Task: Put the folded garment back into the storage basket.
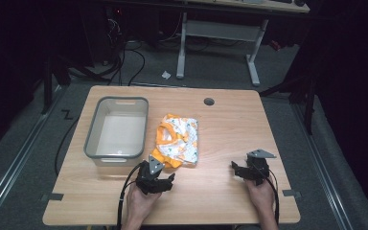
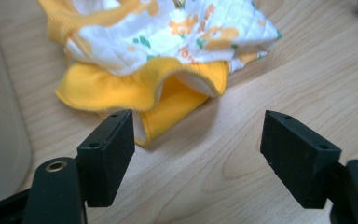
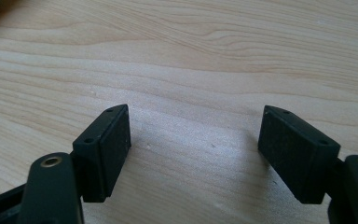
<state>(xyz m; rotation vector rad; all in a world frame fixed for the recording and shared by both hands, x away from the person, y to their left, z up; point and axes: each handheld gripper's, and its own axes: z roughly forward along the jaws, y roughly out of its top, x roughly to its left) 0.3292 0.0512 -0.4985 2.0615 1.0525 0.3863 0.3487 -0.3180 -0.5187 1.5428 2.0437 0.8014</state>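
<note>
A folded white and orange patterned garment [image 1: 177, 140] lies in the middle of the wooden table [image 1: 230, 120], beside a grey plastic bin [image 1: 117, 127]. My left gripper [image 1: 157, 178] sits just in front of the garment's orange hem [image 2: 135, 88]. Its jaws stand wide apart with bare wood between them; the left jaw is close to the hem, and I cannot tell if it touches. Over bare wood at the right front, my right gripper [image 1: 249, 170] is open with nothing between its fingers [image 3: 105, 149].
The bin is empty and stands left of the garment. A round cable hole [image 1: 209, 101] sits near the table's far edge. A second desk frame [image 1: 218, 33] and cables lie on the floor beyond.
</note>
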